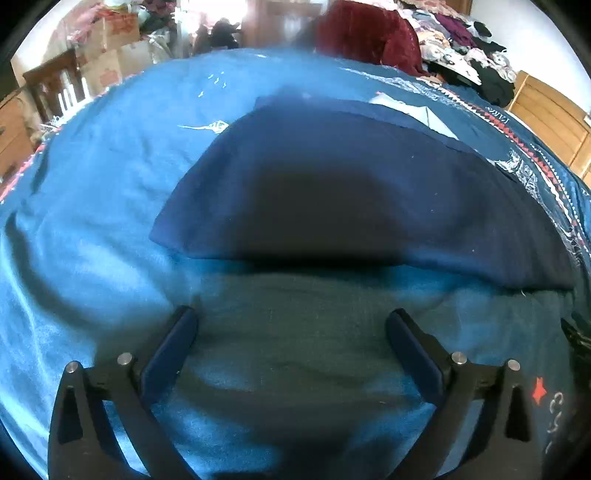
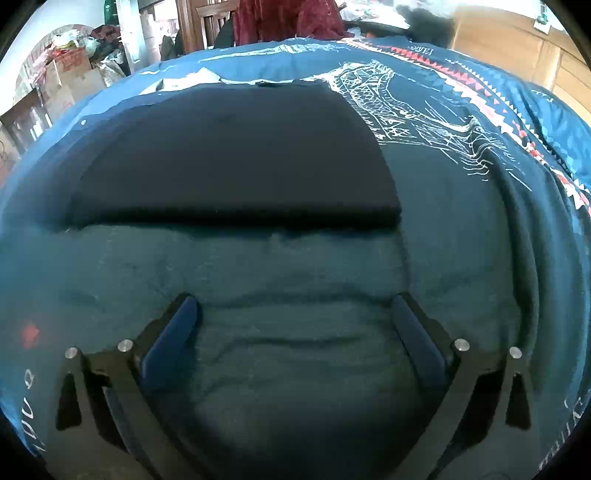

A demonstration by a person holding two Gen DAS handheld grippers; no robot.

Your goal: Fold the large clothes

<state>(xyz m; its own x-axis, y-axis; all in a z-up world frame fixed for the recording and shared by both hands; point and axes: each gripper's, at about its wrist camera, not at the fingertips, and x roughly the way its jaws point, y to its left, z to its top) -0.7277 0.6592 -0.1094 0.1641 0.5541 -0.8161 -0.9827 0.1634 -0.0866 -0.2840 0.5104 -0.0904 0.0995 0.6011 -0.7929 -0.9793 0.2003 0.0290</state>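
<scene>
A dark navy garment [image 1: 351,192] lies folded flat on a blue printed bedspread [image 1: 96,177]. Its straight near edge runs across both views, and in the right wrist view the same garment [image 2: 236,155] fills the middle. A pale fabric corner [image 1: 410,110] shows at its far side. My left gripper [image 1: 291,317] is open, hovering just short of the garment's near edge with only bedspread between its fingers. My right gripper [image 2: 295,306] is open too, low over the bedspread [image 2: 461,229] in front of the near edge, holding nothing.
A dark red garment [image 1: 369,33] and a heap of mixed clothes [image 1: 465,48] lie at the far side of the bed. Cardboard boxes [image 1: 110,48] and a wooden chair [image 1: 55,85] stand at the far left. A wooden headboard [image 1: 554,118] is on the right.
</scene>
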